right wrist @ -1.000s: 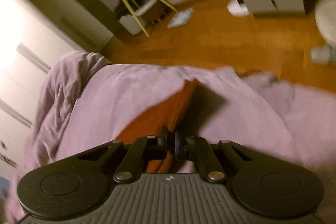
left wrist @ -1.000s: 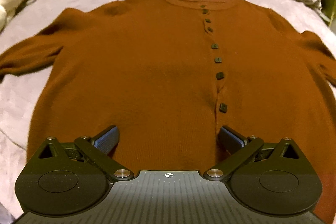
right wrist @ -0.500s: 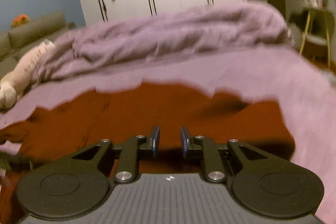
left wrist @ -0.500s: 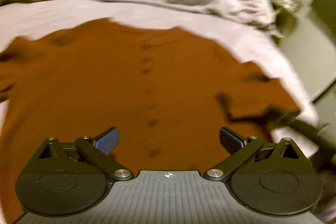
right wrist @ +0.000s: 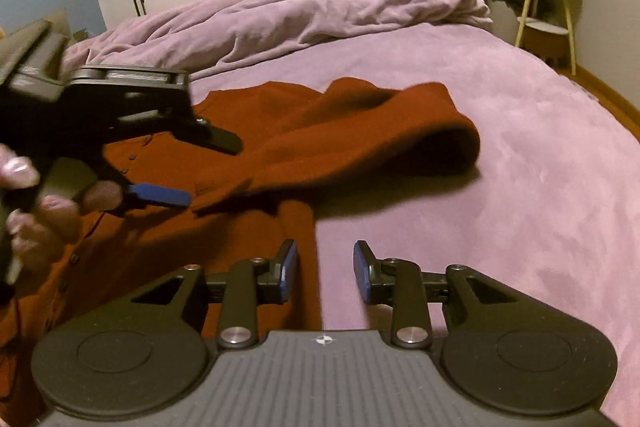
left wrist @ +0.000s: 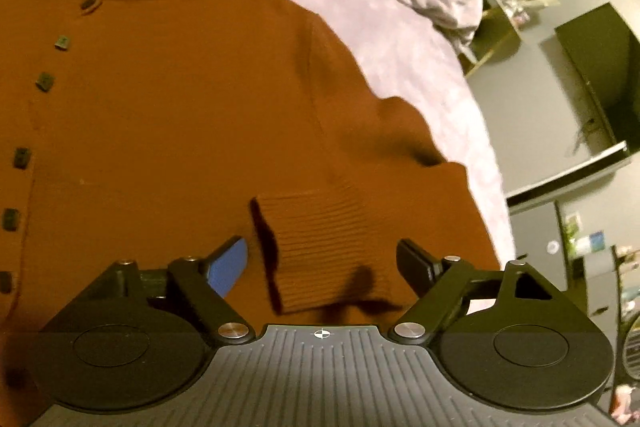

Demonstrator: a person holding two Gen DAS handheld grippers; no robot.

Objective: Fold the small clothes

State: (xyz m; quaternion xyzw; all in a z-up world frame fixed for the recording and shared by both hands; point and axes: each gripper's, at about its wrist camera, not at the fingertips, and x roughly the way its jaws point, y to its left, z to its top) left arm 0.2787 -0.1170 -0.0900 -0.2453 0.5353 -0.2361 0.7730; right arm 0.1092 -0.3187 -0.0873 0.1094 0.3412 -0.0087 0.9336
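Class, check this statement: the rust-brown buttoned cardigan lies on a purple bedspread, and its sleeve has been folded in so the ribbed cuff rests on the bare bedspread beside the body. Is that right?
Not quite. The left wrist view shows the ribbed cuff resting on the body of the rust-brown buttoned cardigan, not on the bare purple bedspread. The rest holds: the sleeve is folded in.

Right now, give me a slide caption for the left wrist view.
Left tool closing around the folded-in cuff of a cardigan on a bed.
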